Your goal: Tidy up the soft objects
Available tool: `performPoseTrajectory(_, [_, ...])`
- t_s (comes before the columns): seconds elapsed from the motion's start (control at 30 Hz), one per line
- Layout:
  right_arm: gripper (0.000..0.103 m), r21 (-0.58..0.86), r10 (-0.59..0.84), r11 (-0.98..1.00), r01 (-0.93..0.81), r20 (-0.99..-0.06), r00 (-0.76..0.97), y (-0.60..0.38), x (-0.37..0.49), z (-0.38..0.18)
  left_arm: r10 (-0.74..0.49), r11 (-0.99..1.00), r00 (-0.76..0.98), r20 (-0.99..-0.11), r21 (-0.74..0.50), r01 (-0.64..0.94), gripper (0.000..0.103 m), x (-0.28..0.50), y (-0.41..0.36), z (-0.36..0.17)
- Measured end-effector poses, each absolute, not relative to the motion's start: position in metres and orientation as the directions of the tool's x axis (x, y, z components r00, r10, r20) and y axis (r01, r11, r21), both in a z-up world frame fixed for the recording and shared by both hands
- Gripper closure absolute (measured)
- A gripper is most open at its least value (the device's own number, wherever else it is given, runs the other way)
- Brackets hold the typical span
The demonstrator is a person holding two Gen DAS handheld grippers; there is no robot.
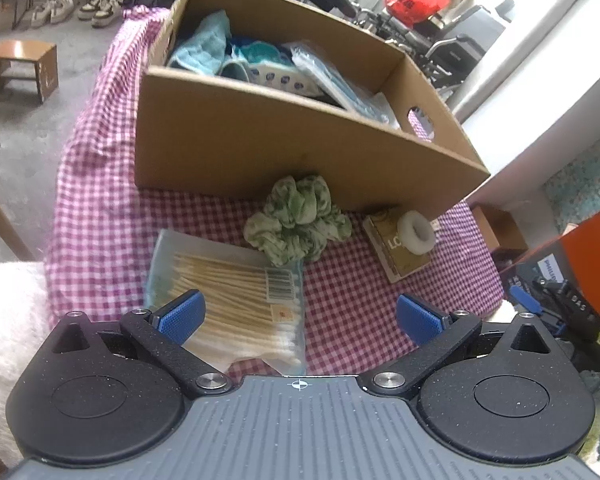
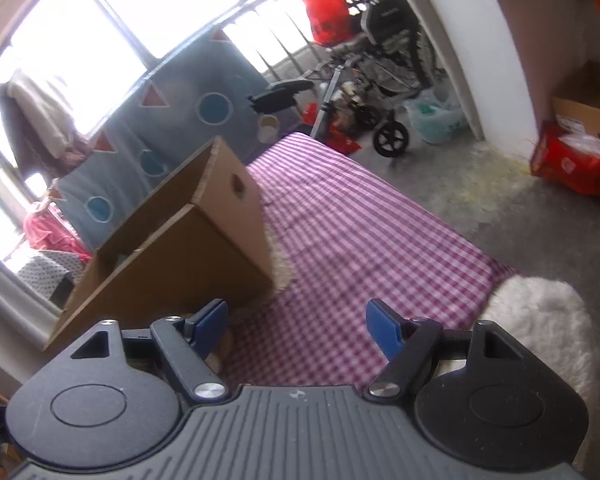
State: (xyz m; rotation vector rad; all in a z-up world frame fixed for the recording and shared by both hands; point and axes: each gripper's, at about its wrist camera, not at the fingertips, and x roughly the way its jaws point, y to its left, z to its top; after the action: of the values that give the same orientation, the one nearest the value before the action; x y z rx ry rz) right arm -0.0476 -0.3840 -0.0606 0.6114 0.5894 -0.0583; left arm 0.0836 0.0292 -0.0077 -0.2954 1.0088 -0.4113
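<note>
Item: green scrunchie (image 1: pixel 298 216), centre of the left view, touching the cardboard box (image 1: pixel 260 140) wall on the checked worktop (image 1: pixel 360 300); cotton-swab packet (image 1: pixel 236 304) lower left.

Your left gripper (image 1: pixel 300 316) and right gripper (image 2: pixel 296 326) both stand with jaws apart, empty.

Risk: reach low and you snag the cloth or shove the box.

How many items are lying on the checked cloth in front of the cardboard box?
3: a green scrunchie against the box, a cotton swab pack nearest the camera, a small booklet with a white ring to the right. Others may be hidden.
</note>
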Motion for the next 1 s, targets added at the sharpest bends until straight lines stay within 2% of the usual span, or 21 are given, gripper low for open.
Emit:
performPoseTrajectory(0.2, [0.022, 0.524, 0.15, 0.839, 0.145, -0.48, 0.864, -0.372, -0.061, -0.041, -0.437, 0.897, 0.507, -0.742, -0.398, 0.192, 0.001, 0.075, 0.036, 0.003])
performPoseTrajectory(0.73, [0.022, 0.543, 0.217, 0.839, 0.043, -0.406, 0.887, -0.344, -0.09, -0.02, -0.443, 0.894, 0.562, -0.698, -0.386, 0.226, 0.001, 0.036, 0.045, 0.014])
performPoseTrajectory(0.87, [0.022, 0.554, 0.318, 0.831, -0.05, -0.399, 0.86, -0.316, -0.07, -0.014, -0.427, 0.901, 0.566, -0.705, -0.382, 0.204, 0.001, 0.035, 0.051, 0.003])
performPoseTrajectory(1.0, [0.022, 0.58, 0.457, 0.802, -0.144, -0.441, 0.772, -0.277, -0.034, -0.019, -0.408, 0.91, 0.555, -0.725, -0.374, 0.182, 0.001, 0.041, 0.055, -0.012])
